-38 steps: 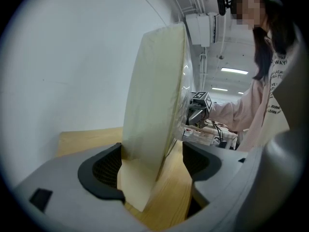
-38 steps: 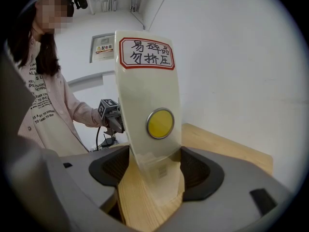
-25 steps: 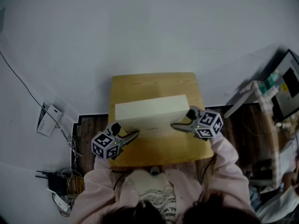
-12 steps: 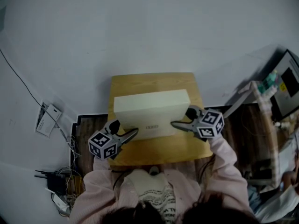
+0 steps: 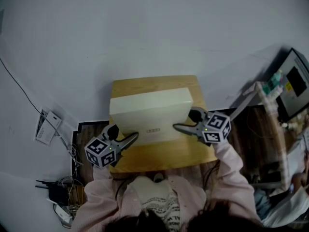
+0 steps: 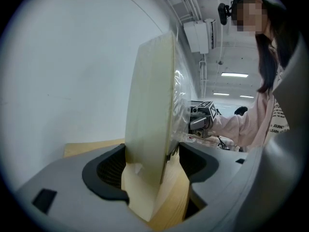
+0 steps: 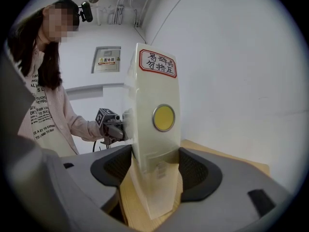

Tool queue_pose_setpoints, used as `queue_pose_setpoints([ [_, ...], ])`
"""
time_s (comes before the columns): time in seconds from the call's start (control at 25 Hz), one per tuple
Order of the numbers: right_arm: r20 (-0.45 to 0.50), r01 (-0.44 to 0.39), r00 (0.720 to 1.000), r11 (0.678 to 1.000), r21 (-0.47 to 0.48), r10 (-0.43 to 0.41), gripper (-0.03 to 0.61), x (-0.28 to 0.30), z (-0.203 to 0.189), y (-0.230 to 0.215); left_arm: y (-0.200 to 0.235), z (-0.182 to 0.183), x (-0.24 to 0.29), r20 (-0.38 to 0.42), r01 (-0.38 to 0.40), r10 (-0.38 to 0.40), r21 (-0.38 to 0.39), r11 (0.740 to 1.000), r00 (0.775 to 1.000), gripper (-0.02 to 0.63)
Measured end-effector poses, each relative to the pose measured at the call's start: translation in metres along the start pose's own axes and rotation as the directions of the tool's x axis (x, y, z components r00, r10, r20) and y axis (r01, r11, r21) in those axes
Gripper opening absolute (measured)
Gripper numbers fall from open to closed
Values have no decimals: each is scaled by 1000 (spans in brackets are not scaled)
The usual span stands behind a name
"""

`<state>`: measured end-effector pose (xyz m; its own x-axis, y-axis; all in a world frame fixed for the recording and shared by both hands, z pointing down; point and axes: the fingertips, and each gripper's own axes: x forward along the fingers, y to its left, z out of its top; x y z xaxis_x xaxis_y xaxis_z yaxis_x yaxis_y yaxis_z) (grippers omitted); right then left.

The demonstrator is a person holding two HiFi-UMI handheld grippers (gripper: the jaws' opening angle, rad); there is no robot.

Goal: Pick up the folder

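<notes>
Seen from the head camera, a person at a small wooden table (image 5: pixel 159 157) holds a cream-white box folder (image 5: pixel 149 111) between two hand-held grippers, one at each end.

The left gripper (image 5: pixel 129 139) has its jaws spread wide and pressed against both sides of the folder's left end. The right gripper (image 5: pixel 180 127) clamps the right end the same way. Each gripper view shows the folder's narrow end filling the gap between that gripper's dark pads, so both tools are gripping the folder and neither is empty.

We judge the step in hand to be the lift itself. The grasp is made, and the folder sits over the middle of the table. In both gripper views its lower edge appears to hang just above the wood (the gap is hard to confirm from the head view).

The next move, as we read it, calls for raising both hands evenly, with equal squeeze, so the folder neither tips nor slides out of one pair of pads.

The folder stands on its long edge, roughly upright. Its broad faces look toward the person and toward the pale wall behind the table.

Its long axis lies about level, running left to right from one gripper to the other and roughly parallel to the table's near edge. The end facing the right gripper carries a round yellow sticker (image 7: pixel 163 118) and, above it, a red-framed label (image 7: pixel 158 63).
</notes>
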<state>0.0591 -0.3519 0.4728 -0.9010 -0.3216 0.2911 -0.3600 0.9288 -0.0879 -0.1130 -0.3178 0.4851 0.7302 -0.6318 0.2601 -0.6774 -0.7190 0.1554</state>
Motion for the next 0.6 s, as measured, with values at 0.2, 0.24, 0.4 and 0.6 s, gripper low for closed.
queue_pose_setpoints([
  [0.2,27,13,1000,1000,7,-13,319,-5,13,4,-3,11,-6,19,5,-5,-6,1000,1000,352],
  [0.24,32,16,999,1000,9,-16,319,-5,15,5,-3,13,-7,22,5,-5,-6,1000,1000,351],
  [0.4,50,20,999,1000,10,-21,319,-8,25,9,-4,24,-11,35,-2,1,16,1000,999,351],
  [0.6,81,23,996,999,24,-25,319,-11,37,12,-6,39,-18,67,-11,10,28,1000,998,351],
])
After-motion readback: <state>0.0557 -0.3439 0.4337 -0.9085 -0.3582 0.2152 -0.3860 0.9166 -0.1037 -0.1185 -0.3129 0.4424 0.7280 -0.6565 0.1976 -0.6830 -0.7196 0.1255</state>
